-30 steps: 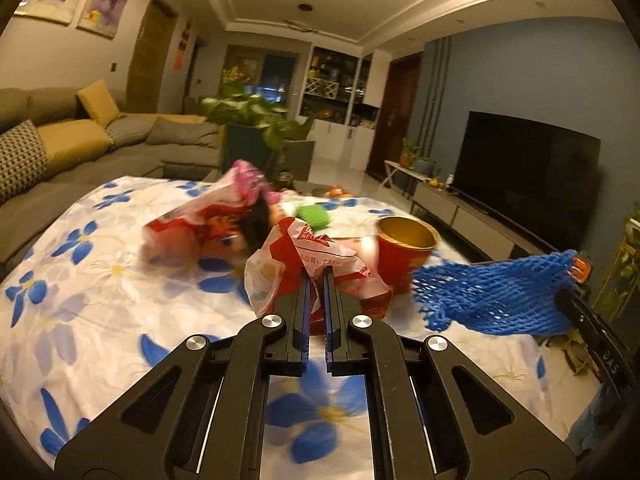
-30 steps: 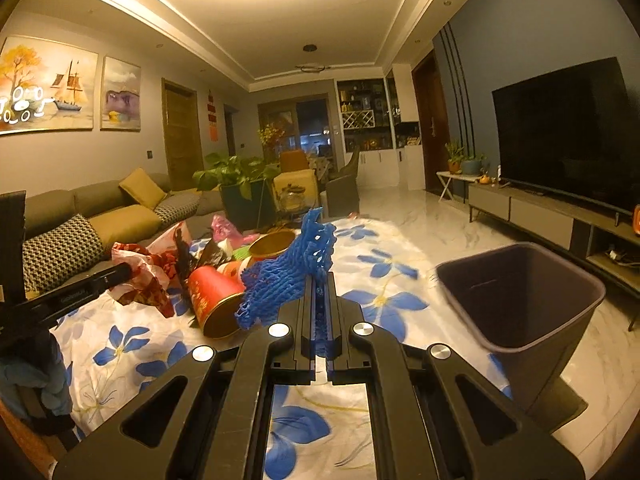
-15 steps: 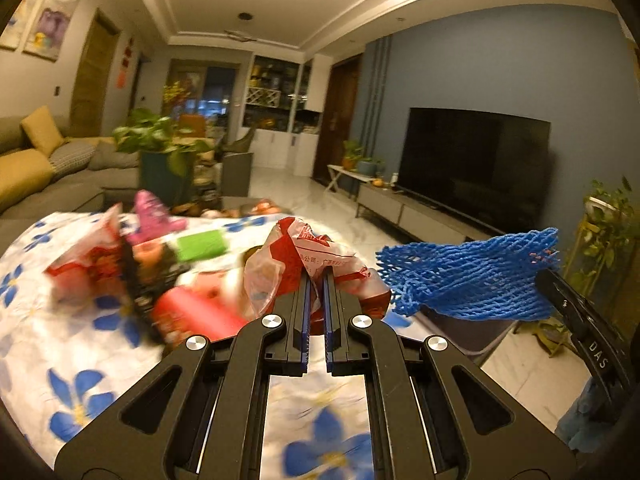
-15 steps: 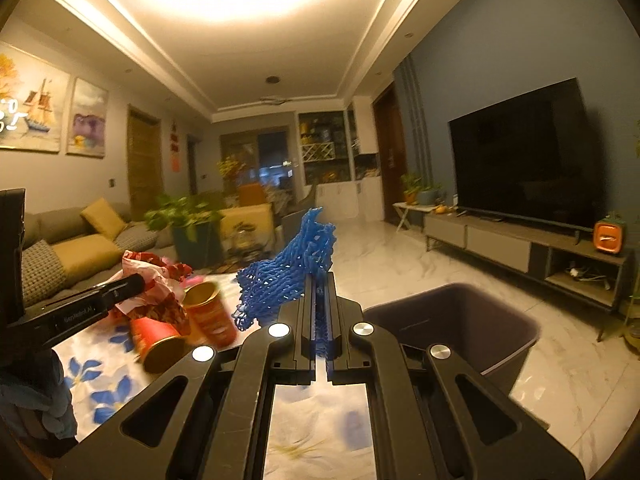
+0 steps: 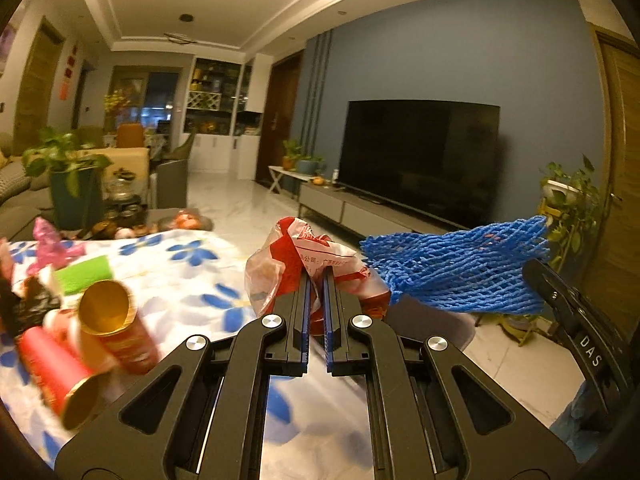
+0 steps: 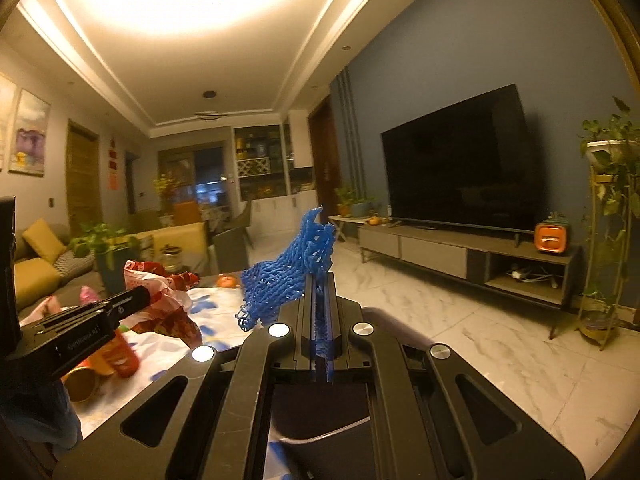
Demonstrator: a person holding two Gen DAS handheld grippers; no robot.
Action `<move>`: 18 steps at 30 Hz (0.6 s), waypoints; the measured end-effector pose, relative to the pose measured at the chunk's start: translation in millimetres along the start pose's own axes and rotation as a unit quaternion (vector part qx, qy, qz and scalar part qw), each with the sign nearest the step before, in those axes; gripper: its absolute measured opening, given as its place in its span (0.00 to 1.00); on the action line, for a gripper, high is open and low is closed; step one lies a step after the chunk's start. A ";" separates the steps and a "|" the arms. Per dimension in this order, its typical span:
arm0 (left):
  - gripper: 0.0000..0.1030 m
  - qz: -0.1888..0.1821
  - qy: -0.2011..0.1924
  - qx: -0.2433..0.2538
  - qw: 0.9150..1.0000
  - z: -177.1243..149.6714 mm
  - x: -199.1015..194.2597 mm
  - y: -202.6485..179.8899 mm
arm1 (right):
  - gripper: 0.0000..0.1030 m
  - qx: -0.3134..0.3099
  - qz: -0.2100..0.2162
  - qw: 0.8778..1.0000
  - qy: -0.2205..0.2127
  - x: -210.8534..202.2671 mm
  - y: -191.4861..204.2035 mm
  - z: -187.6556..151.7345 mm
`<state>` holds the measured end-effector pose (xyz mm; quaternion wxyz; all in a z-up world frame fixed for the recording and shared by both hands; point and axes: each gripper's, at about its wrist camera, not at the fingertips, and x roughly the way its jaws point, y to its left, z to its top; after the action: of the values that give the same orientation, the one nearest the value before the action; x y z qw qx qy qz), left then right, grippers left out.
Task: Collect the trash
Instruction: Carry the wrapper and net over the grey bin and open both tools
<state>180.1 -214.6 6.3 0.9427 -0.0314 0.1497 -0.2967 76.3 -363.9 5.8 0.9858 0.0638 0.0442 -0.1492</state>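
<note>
- Left gripper (image 5: 316, 280): fingers pressed almost together, pinching a crumpled red-and-white plastic wrapper (image 5: 298, 258) with printed characters; the wrapper bulges above and to both sides of the fingertips, held in the air past the table edge.
- Right gripper (image 6: 319, 284): fingers closed on a blue foam fruit net (image 6: 290, 272); the net sticks up and out to the left of the fingertips, with a strand trailing down between the pads. In the left wrist view the same net (image 5: 460, 266) stretches flat, just right of the wrapper.
- Table (image 5: 180, 268): covered by a white cloth with blue flowers, lying left of both grippers.
- Red paper cups: one with a gold inside (image 5: 114, 326) lying on its side, mouth up and away; a second (image 5: 54, 376) beside it at the table's near edge, blurred.
- Green block-shaped item (image 5: 82, 280): behind the cups, on the cloth.
- Pink wrapper (image 5: 48, 242): at the far left of the table, next to dark crumpled litter.
- Dark bin (image 6: 324, 420): directly under the right gripper, mostly hidden by the gripper body; only part of its rim and inside show.
- Television (image 6: 460, 164): dark screen on the blue wall, above a low grey cabinet (image 6: 440, 248).
- Potted plant (image 5: 70, 184): beyond the table, near the sofa.
</note>
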 end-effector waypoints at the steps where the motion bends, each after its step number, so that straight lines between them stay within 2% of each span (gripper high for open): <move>1: 0.05 -0.006 0.000 0.000 1.000 0.0 7.2 -4.4 | 0.04 -0.001 -0.005 1.000 0.000 3.3 -3.0 0.1; 7: 0.05 -0.027 0.011 -0.002 1.000 -6.5 33.6 -18.2 | 0.04 -0.001 -0.022 1.000 0.003 15.9 -13.3 -2.7; 18: 0.05 -0.048 0.021 -0.004 0.999 -12.1 65.6 -25.6 | 0.04 0.005 -0.027 1.000 0.010 36.4 -24.1 -10.1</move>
<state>213.6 -272.5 -18.8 0.9239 -0.0358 0.1690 -0.3415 103.0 -395.8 -10.7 0.9805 0.0695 0.0554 -0.1751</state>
